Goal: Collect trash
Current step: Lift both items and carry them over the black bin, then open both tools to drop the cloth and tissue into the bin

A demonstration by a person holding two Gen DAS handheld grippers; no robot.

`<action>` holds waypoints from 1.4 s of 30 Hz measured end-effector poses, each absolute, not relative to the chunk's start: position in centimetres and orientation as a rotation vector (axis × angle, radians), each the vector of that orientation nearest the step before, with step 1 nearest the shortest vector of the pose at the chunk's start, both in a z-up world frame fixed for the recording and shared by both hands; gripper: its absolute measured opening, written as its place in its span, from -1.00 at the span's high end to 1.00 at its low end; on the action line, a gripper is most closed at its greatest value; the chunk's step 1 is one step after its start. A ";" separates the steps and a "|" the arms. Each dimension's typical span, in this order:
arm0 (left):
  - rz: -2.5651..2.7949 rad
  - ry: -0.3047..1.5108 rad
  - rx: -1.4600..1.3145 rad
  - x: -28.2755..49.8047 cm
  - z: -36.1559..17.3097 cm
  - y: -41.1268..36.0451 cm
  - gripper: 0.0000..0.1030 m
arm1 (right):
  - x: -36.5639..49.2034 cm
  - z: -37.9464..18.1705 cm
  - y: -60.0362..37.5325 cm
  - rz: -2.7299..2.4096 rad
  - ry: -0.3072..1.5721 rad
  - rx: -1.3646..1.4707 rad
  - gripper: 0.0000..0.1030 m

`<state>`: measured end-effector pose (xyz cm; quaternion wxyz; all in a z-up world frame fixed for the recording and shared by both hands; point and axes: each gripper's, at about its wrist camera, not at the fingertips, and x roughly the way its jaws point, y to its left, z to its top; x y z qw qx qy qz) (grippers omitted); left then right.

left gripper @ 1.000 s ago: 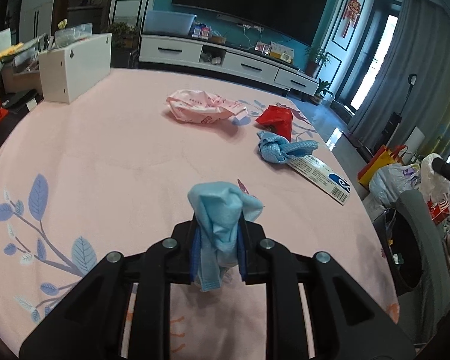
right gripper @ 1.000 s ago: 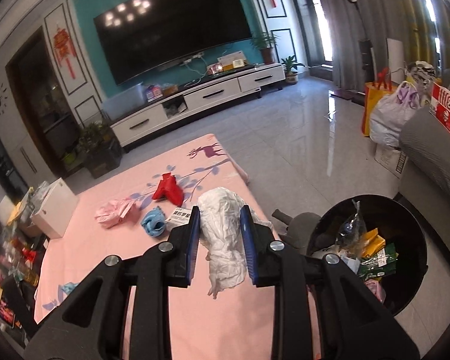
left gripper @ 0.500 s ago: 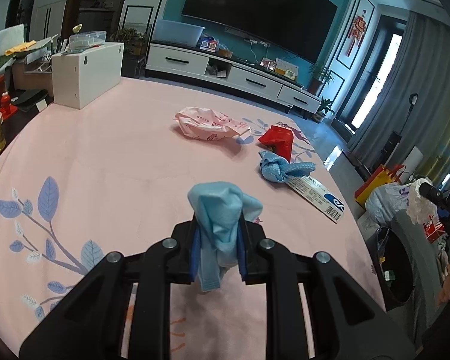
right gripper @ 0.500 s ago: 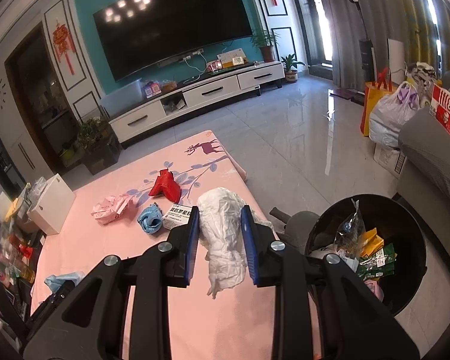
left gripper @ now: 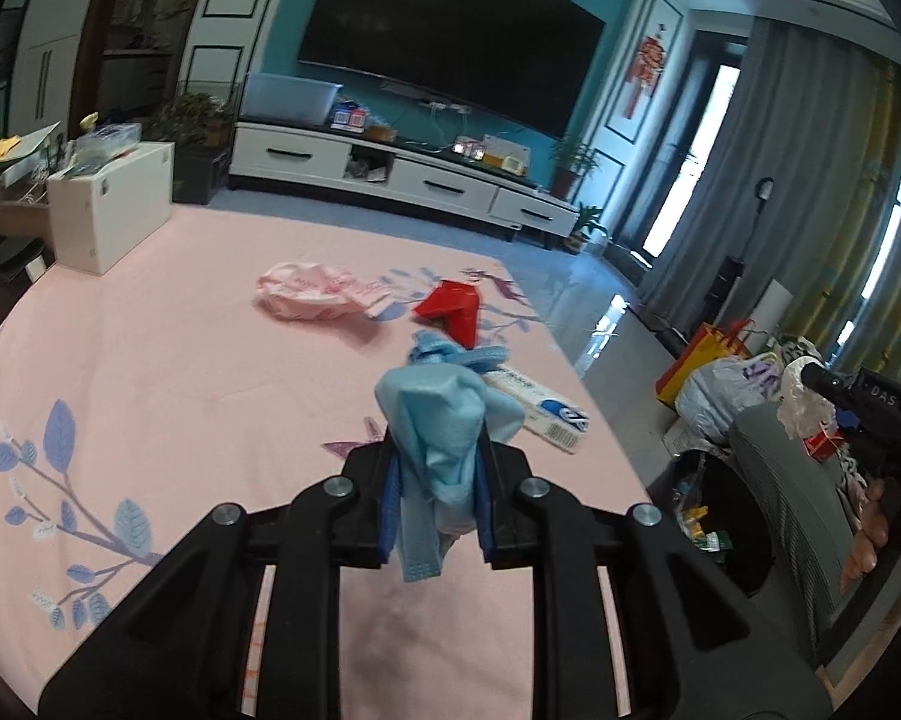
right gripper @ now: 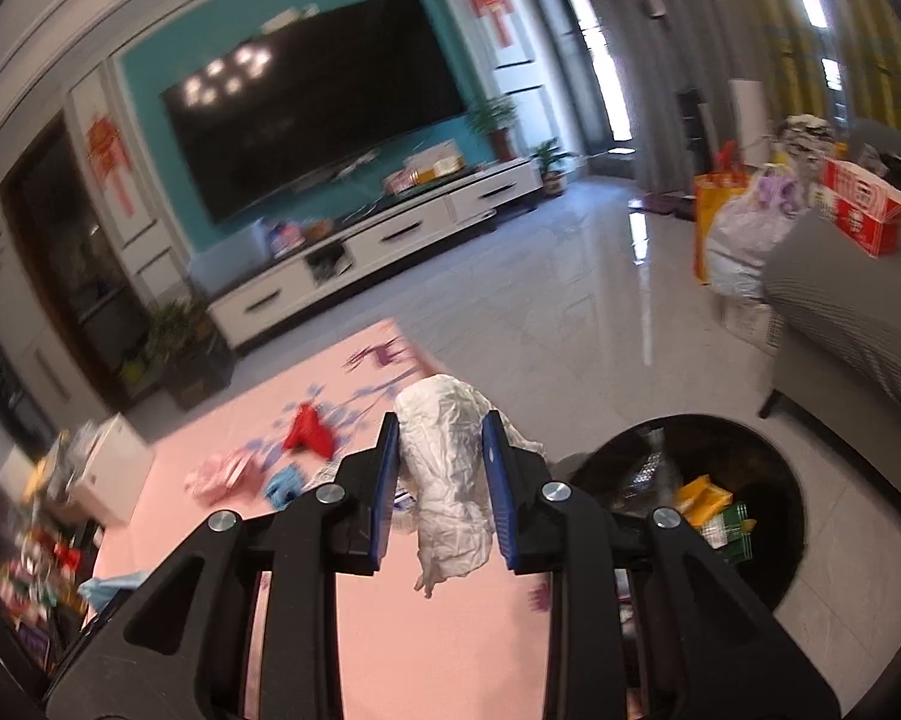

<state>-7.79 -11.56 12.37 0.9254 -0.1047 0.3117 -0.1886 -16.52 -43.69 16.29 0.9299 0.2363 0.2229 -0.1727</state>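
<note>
My left gripper point(left gripper: 435, 480) is shut on a crumpled light-blue face mask point(left gripper: 441, 420), held above the pink tablecloth point(left gripper: 150, 372). My right gripper point(right gripper: 444, 480) is shut on a crumpled white plastic wad point(right gripper: 450, 450), near the table's right edge, left of the black trash bin point(right gripper: 768, 480). On the table lie a pink wrapper point(left gripper: 312, 294), a red wrapper point(left gripper: 453, 309), a knotted blue mask point(left gripper: 450, 354) and a white barcode packet point(left gripper: 540, 405). The bin also shows in the left wrist view point(left gripper: 744, 516).
A white box point(left gripper: 111, 213) stands at the table's far left. A grey sofa point(right gripper: 858, 312) and bags point(right gripper: 738, 222) are beyond the bin. A TV cabinet point(left gripper: 402, 180) lines the far wall. Clutter sits off the table's left edge point(right gripper: 36, 546).
My left gripper has risen and turned right, bringing the bin and right gripper into its view. My right gripper has swung with motion blur, the bin now closer in its view.
</note>
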 end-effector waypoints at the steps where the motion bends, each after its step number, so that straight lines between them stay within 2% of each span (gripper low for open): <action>1: -0.407 0.641 -0.210 -7.9 12.6 -12.3 0.62 | -16.9 16.2 -44.4 -0.364 0.454 0.493 0.45; 9: -0.634 0.715 -0.193 -8.3 13.3 -22.5 0.61 | -19.9 14.6 -50.0 -0.474 0.448 0.606 0.45; 23: -0.892 0.937 -0.096 -8.3 9.2 -38.2 0.61 | -20.8 9.5 -56.0 -0.562 0.585 0.763 0.45; 29: -0.902 1.034 -0.069 -7.3 6.5 -41.8 0.61 | -20.3 7.4 -57.6 -0.567 0.656 0.835 0.45; 42: -0.915 1.153 -0.008 -7.1 2.5 -45.3 0.59 | -18.3 5.5 -57.7 -0.666 0.797 0.769 0.45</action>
